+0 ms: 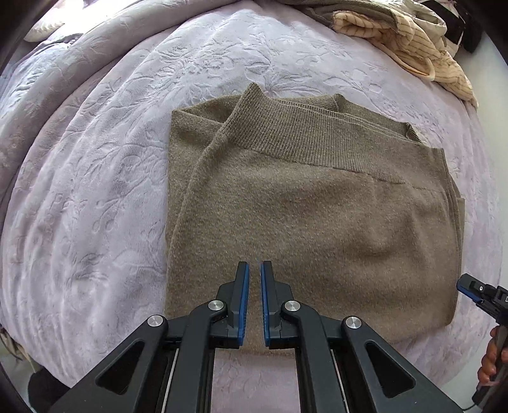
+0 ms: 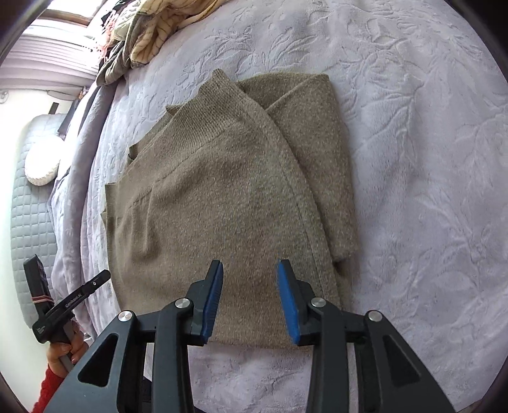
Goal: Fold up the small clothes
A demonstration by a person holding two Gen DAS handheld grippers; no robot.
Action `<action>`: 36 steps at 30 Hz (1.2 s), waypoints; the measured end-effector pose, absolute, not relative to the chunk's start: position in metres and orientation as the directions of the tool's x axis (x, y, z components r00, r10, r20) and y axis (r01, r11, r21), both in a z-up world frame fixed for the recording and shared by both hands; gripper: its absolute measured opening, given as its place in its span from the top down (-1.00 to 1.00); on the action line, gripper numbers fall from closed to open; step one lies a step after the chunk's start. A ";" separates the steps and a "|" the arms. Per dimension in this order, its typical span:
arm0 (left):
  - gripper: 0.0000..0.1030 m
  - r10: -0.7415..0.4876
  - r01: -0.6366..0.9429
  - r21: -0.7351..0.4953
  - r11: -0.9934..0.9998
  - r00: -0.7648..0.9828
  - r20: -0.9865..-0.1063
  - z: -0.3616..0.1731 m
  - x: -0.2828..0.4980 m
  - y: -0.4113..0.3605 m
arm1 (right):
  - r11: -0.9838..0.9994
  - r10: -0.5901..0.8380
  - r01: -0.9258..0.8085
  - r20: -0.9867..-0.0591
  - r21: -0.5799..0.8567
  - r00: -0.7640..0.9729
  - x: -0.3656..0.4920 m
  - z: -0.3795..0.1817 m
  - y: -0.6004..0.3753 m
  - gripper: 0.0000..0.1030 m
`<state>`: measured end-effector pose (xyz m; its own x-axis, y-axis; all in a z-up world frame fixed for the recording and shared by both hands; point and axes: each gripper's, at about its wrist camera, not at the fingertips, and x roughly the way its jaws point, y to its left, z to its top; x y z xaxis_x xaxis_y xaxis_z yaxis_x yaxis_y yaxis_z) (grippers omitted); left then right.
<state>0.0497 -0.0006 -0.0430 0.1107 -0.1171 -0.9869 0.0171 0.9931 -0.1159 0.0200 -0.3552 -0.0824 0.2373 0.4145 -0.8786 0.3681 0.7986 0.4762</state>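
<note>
A brown knitted garment lies folded into a rough rectangle on the lilac bedspread, ribbed hem band on top at the far side. It also shows in the right wrist view. My left gripper hovers over its near edge, jaws nearly closed with a narrow gap and nothing between them. My right gripper is open and empty above the garment's near edge. The right gripper also shows at the right edge of the left wrist view, and the left gripper at the lower left of the right wrist view.
A pile of other clothes, with a cream striped piece, lies at the far right corner of the bed; it also shows in the right wrist view. A grey quilted headboard and a white cushion stand at the left.
</note>
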 end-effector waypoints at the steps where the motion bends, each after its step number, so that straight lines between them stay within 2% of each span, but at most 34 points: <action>1: 0.84 -0.114 0.014 -0.113 0.993 0.110 -0.987 -0.041 0.047 -0.001 | 0.797 0.418 0.369 -0.877 0.479 0.236 0.018 -0.082 -0.354 0.24; 14: 0.83 -0.086 0.083 -0.078 0.994 0.105 -0.991 -0.028 0.025 -0.012 | 0.790 0.460 0.342 -0.860 0.509 0.219 0.003 -0.080 -0.320 0.24; 21: 0.83 -0.106 0.105 -0.098 0.990 0.075 -0.992 -0.035 0.014 -0.007 | 0.811 0.442 0.317 -0.869 0.493 0.220 -0.010 -0.068 -0.294 0.14; 31: 0.83 -0.148 0.206 -0.137 0.969 0.036 -0.988 -0.045 0.003 0.011 | 0.790 0.417 0.382 -0.877 0.480 0.238 -0.037 -0.064 -0.245 0.14; 32: 0.51 -0.146 0.212 -0.135 0.968 0.038 -0.989 -0.045 0.001 0.014 | 0.790 0.416 0.384 -0.878 0.478 0.238 -0.039 -0.063 -0.239 0.13; 33: -0.01 -0.139 0.217 -0.128 0.968 0.036 -0.990 -0.045 0.001 0.019 | 0.791 0.412 0.386 -0.880 0.475 0.238 -0.041 -0.062 -0.232 0.09; 34: -1.00 -0.117 0.214 -0.108 0.971 0.029 -0.993 -0.045 0.001 0.024 | 0.791 0.409 0.388 -0.881 0.473 0.239 -0.042 -0.061 -0.225 0.06; 36: -0.96 -0.113 0.221 -0.093 0.971 0.080 -0.990 -0.043 0.004 0.034 | 0.789 0.409 0.390 -0.880 0.474 0.241 -0.045 -0.060 -0.213 0.04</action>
